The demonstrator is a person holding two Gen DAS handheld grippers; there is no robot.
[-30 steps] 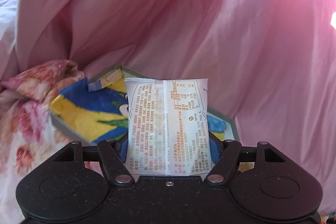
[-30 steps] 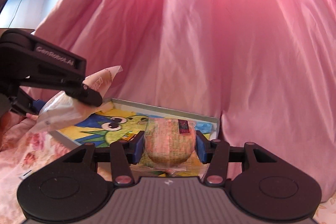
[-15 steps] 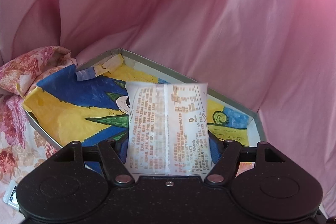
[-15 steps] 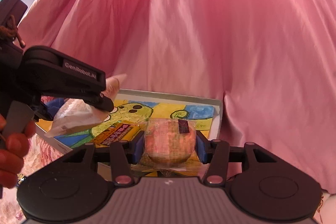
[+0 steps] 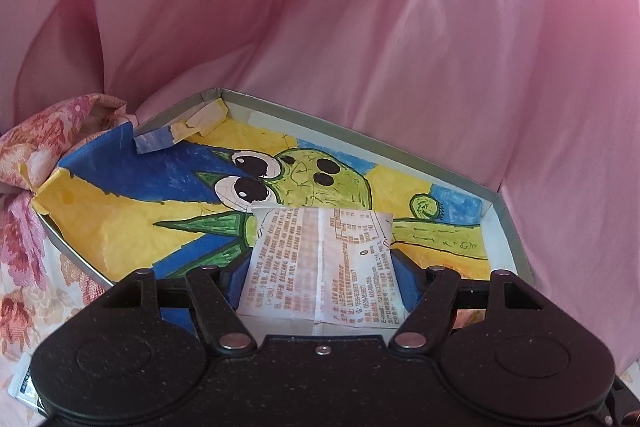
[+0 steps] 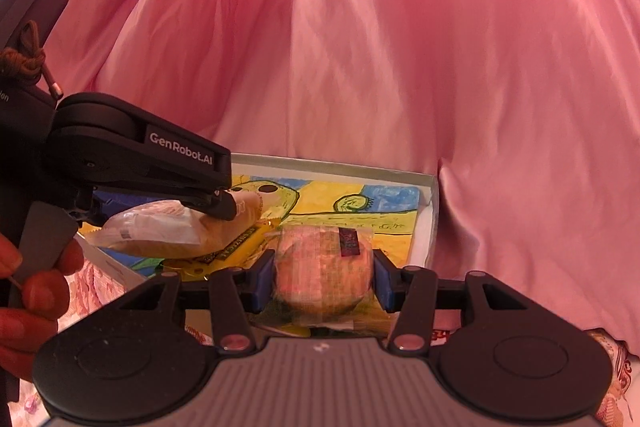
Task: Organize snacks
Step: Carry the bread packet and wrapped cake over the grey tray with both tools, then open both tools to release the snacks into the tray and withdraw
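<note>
Nearest in the left wrist view, the left gripper (image 5: 320, 281) has its blue pads pressed on both sides of a white packet (image 5: 320, 267), printed back up, which stands between them at 6 o'clock. In the right wrist view the right gripper (image 6: 322, 277) is likewise closed about halfway on a round cake (image 6: 322, 267) in clear wrap, clamped at its two flanks.

Just past both sets of fingers lies the tray (image 5: 504, 223), a shallow grey-rimmed box lined with a crayon drawing (image 5: 312, 179) of a green big-eyed creature on yellow and blue. From the right wrist view the left gripper (image 6: 224, 205) comes in at 9 o'clock, low over the tray's near left part with its packet (image 6: 160, 231) under it, and a hand (image 6: 36, 275) works its trigger at 8 o'clock. A yellow wrapper (image 6: 236, 251) already lies on the drawing, just beside the cake at 10 o'clock. Flowered cloth (image 5: 28, 187) borders the tray at 9 o'clock in the left wrist view; pink fabric (image 5: 360, 47) fills everything from 10 to 2 o'clock behind.

The step in hand looks like placing: both snacks are carried over the tray, not yet let go. Next, I judge, each gripper should lower until its snack rests on the drawing, clear of the yellow wrapper, then spread its jaws and back out toward 6 o'clock without dragging the paper lining.
</note>
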